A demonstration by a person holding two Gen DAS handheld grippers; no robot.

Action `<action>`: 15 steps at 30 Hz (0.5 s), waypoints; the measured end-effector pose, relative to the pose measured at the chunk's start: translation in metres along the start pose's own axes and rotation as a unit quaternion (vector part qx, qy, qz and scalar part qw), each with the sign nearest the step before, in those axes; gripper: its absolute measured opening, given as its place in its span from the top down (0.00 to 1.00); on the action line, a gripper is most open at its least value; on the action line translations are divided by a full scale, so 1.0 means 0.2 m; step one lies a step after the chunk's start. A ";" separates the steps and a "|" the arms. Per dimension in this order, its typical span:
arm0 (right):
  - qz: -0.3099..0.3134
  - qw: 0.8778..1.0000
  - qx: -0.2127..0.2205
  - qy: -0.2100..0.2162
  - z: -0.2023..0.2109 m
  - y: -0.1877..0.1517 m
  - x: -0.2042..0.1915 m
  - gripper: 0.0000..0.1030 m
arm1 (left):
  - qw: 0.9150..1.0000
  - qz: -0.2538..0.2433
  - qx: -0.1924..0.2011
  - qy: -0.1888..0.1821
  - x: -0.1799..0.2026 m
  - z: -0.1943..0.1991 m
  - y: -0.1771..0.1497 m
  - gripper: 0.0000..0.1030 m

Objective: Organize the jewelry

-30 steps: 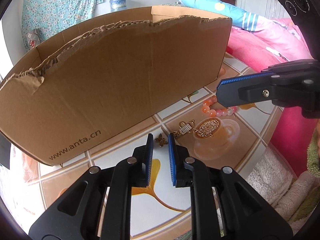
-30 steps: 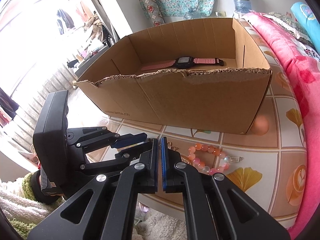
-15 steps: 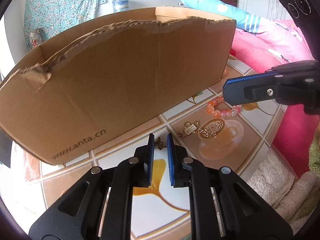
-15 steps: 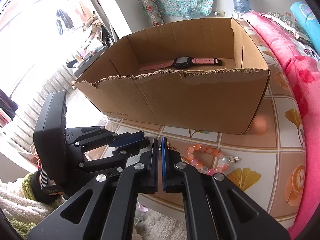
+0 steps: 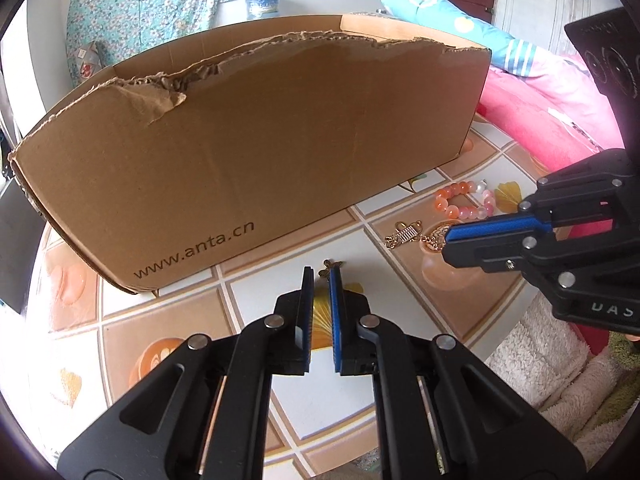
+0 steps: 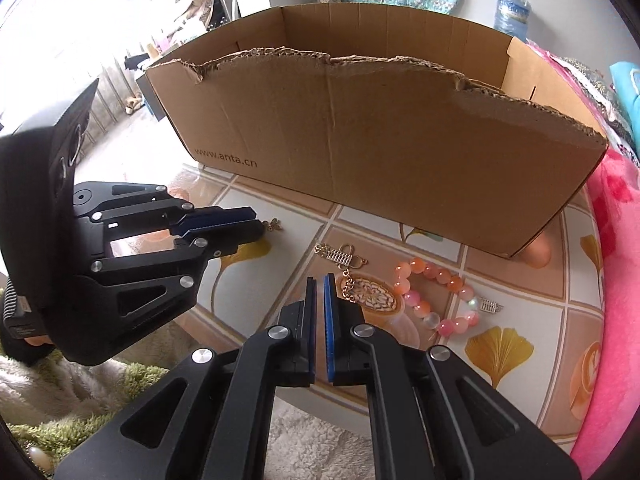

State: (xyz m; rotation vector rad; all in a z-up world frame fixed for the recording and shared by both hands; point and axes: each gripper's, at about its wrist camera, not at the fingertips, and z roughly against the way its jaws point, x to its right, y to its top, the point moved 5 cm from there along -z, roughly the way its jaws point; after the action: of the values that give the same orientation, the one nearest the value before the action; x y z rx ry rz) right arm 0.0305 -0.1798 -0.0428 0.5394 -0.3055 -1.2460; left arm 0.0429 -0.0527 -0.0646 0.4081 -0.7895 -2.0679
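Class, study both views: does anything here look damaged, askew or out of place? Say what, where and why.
The cardboard box is damaged: the top edge of its near wall is torn and ragged, with a peeled patch. The bead bracelet, gold chain and small butterfly charm lie loose on the tablecloth, outside the box.

The cardboard box [image 5: 280,152] is showing "www.anta.cn" in dark print, sitting low on its near wall toward seven o'clock in the left wrist view; the same address is appearing in the right wrist view toward nine o'clock on that wall. Raised letters "DAS" are reading on the black body of the right gripper [image 5: 448,246] at four o'clock, the rest running off past the edge
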 end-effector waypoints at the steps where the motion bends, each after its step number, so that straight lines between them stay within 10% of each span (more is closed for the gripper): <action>1: -0.001 1.000 0.000 -0.004 0.00 0.00 0.00 0.96 | 1.000 0.001 0.001 -0.001 0.00 0.00 0.00 0.93; 15: -0.010 1.000 -0.019 -0.022 -0.10 0.04 0.02 0.88 | 1.000 0.009 0.007 -0.008 -0.02 0.00 -0.01 0.93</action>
State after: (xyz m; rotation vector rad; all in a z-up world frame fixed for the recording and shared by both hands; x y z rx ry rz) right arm 0.0473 -0.1767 -0.0561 0.4842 -0.3132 -1.2812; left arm 0.0425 -0.0484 -0.0658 0.3909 -0.8144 -2.0534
